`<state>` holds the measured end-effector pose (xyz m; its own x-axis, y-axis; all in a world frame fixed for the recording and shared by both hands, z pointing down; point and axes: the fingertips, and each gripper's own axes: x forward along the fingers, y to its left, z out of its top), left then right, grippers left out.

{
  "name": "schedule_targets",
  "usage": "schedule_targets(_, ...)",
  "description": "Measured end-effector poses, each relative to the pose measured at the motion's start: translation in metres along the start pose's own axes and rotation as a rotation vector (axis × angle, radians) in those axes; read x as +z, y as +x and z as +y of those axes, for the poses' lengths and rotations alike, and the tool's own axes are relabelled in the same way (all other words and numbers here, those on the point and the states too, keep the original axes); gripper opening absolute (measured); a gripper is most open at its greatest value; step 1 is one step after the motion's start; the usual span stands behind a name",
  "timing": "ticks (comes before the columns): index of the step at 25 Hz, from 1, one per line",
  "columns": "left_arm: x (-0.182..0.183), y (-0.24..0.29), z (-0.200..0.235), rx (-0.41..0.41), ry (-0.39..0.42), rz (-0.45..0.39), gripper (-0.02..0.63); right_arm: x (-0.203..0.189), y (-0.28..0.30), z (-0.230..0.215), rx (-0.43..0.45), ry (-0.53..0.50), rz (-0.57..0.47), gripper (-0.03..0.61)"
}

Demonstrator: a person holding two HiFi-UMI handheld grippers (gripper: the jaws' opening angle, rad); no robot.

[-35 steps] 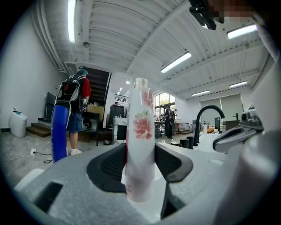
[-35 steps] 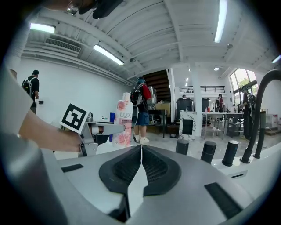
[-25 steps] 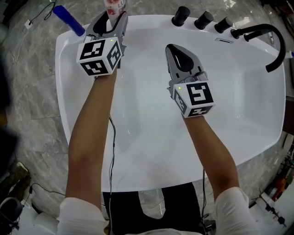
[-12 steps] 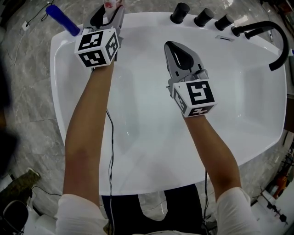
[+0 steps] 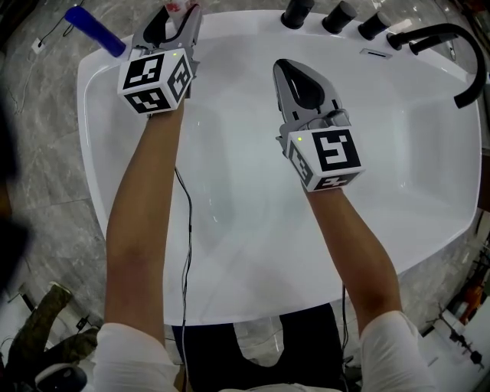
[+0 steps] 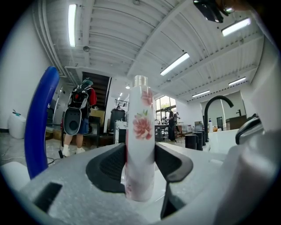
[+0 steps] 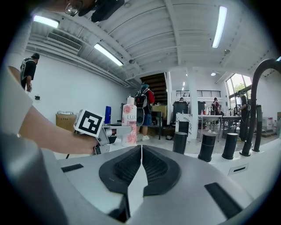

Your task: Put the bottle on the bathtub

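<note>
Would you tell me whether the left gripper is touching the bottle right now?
Touching. The left gripper view shows the bottle upright between the jaws of the left gripper, both pressed against its sides with no gap.

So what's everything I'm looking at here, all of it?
bathtub: 1, white, fills the middle of the head view
bottle: 1, white with pink flowers, upright at the far-left rim, clamped
knobs: 3, black, on the far rim
faucet: 1, black, curved, far-right rim
rounded bar: 1, blue, beyond the far-left corner
cable: 1, black, thin, trailing over the tub's left side
left gripper: 1, grey, shut on the bottle
right gripper: 1, grey, shut and empty, over the tub
forearms: 2, bare, reaching over the tub
</note>
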<state>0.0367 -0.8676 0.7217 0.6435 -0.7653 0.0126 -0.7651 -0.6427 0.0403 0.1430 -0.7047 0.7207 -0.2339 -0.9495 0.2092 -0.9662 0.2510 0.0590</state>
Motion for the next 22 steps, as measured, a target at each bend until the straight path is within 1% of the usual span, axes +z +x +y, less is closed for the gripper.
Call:
schedule_targets(3,0.000,0.000,0.000,0.002,-0.006,0.002,0.209,-0.004,-0.003,0.005,0.005,0.006,0.001,0.017)
schedule_targets(5,-0.002,0.000,0.000,0.002,-0.005,0.020,0.210,-0.007,-0.005,0.009,0.011,0.010,0.009,0.017)
schedule_targets(6,-0.004,-0.001,0.000,0.003,-0.009,0.034,0.214,-0.008,-0.007,0.011,0.013,0.013,0.013,0.017)
schedule_targets(7,-0.007,-0.003,0.000,0.006,-0.015,0.047,0.233,-0.008,-0.008,0.012,0.015,0.015,0.015,0.017)
schedule_targets(8,-0.011,-0.008,0.001,0.010,-0.025,0.061,0.243,-0.007,-0.010,0.013,0.017,0.018,0.015,0.017)
schedule_targets(12,-0.030,-0.044,-0.004,0.035,-0.063,0.114,0.245,-0.004,-0.022,0.016,0.012,0.045,0.016,0.017)
schedule_targets(13,-0.034,-0.057,-0.010,0.035,-0.060,0.129,0.240,-0.005,-0.027,0.018,0.010,0.053,0.021,0.017)
schedule_targets(15,-0.037,-0.082,-0.028,0.021,-0.046,0.156,0.205,-0.006,-0.039,0.023,0.007,0.069,0.035,0.017)
schedule_targets(17,-0.033,-0.109,-0.047,0.012,-0.047,0.175,0.176,-0.004,-0.052,0.029,0.007,0.080,0.048,0.017)
schedule_targets(20,-0.016,-0.151,-0.074,0.020,-0.085,0.191,0.110,0.007,-0.078,0.038,0.011,0.085,0.060,0.017)
schedule_targets(22,0.002,-0.176,-0.093,0.022,-0.090,0.205,0.097,0.020,-0.099,0.041,0.017,0.090,0.061,0.017)
